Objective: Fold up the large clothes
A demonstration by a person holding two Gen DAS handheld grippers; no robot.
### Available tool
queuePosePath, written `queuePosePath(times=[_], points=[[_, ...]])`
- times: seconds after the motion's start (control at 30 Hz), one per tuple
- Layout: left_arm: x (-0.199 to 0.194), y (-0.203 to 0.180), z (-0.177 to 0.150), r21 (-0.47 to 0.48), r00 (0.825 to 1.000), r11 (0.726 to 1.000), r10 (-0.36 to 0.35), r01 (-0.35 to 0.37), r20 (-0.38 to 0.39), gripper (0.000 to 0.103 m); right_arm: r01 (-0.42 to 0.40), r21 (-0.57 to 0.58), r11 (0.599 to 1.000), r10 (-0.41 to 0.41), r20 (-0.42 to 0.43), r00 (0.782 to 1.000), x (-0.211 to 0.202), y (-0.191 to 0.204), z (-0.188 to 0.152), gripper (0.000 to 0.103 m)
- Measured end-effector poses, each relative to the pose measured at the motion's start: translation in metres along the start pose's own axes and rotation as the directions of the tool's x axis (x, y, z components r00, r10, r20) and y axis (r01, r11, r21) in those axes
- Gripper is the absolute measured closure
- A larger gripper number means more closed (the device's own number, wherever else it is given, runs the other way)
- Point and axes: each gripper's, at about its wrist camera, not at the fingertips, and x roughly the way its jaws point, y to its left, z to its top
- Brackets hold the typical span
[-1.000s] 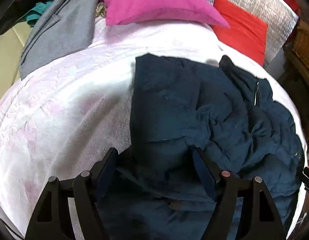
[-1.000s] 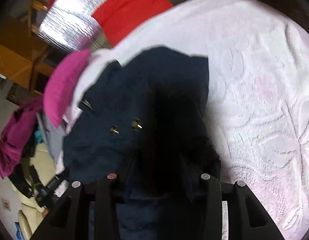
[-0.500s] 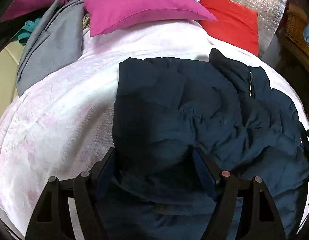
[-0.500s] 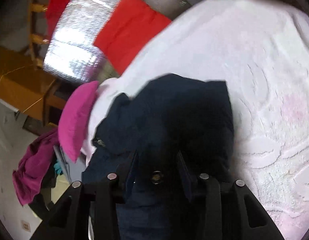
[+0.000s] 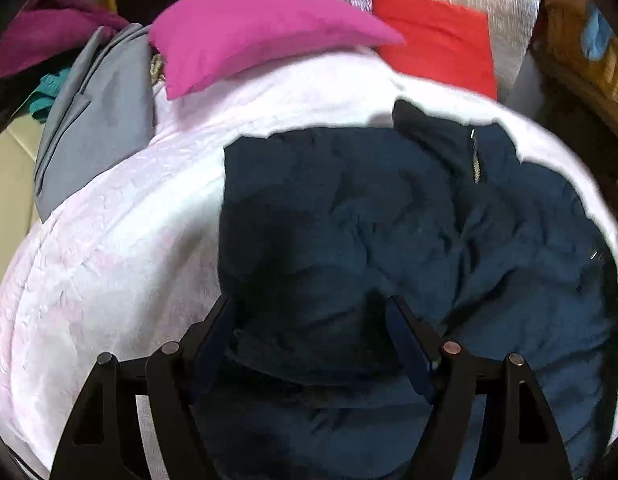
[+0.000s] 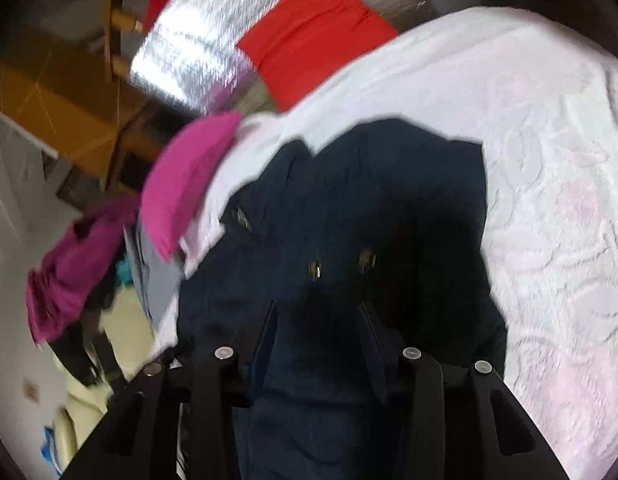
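Note:
A navy puffy jacket point(image 5: 389, 208) lies rumpled on the white and pink bedspread point(image 5: 121, 240), its zip point(image 5: 475, 160) toward the far right. My left gripper point(image 5: 311, 304) stands wide, shut on a thick fold of the jacket's near edge. In the right wrist view the same jacket point(image 6: 389, 184) shows two metal snaps point(image 6: 315, 270) just beyond the fingers. My right gripper point(image 6: 317, 306) is shut on a narrower fold of it. The fabric under both grippers is hidden in shadow.
A magenta pillow point(image 5: 261, 28) and a red cushion point(image 5: 437, 36) sit at the head of the bed against a silver padded panel point(image 6: 189, 52). A grey garment point(image 5: 97, 120) hangs over the left edge. More clothes point(image 6: 69, 272) are piled beyond it. Bare bedspread point(image 6: 549, 160) stretches to the jacket's right.
Both hands have shifted sideways with the jacket still between their fingers. Its top edge now lies straighter and flatter. The right view swung, and the snaps are beyond the fingers again.

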Motion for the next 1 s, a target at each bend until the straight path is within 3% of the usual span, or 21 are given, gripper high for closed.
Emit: queuePosePath(times=[0.1, 0.3, 0.4, 0.5, 0.63, 0.8, 0.9, 1.0], points=[[0.009, -0.002, -0.001, 0.004, 1.0, 1.0, 0.008, -0.008, -0.022, 0.025, 0.04, 0.023, 0.999, -0.038, -0.069, 0.997, 0.02, -0.008, -0.002, 0.059], [-0.009, 0.001, 0.001, -0.026, 0.998, 0.998, -0.049, 0.05, 0.032, 0.025, -0.031, -0.014, 0.999, 0.03, -0.032, 0.999, 0.004, 0.006, -0.005, 0.058], [-0.012, -0.004, 0.001, -0.012, 0.997, 0.998, -0.054, 0.054, 0.048, 0.025, -0.042, -0.038, 0.998, 0.04, -0.053, 0.998, 0.013, 0.014, -0.009, 0.058], [0.001, -0.012, -0.001, 0.029, 1.0, 1.0, -0.011, 0.011, 0.002, 0.024, 0.023, -0.044, 0.999, -0.028, -0.117, 0.993, 0.039, 0.017, -0.013, 0.058], [0.006, -0.013, -0.002, 0.021, 1.0, 1.0, -0.003, 0.004, -0.025, 0.023, 0.03, -0.052, 0.998, -0.035, -0.102, 0.994, 0.042, 0.024, -0.013, 0.057], [-0.02, -0.01, 0.001, 0.012, 0.998, 1.0, -0.004, 0.003, 0.066, 0.023, -0.05, -0.095, 0.994, 0.045, -0.049, 0.998, 0.031, 0.046, -0.016, 0.058], [-0.033, -0.012, 0.001, 0.022, 0.991, 1.0, -0.022, 0.019, 0.132, 0.023, -0.056, -0.128, 0.99, 0.047, -0.069, 0.997, 0.042, 0.06, -0.022, 0.058], [-0.018, -0.024, -0.001, 0.079, 0.997, 0.997, -0.019, 0.013, 0.072, 0.023, -0.01, -0.126, 0.992, -0.006, -0.127, 0.992, 0.068, 0.061, -0.027, 0.057]])
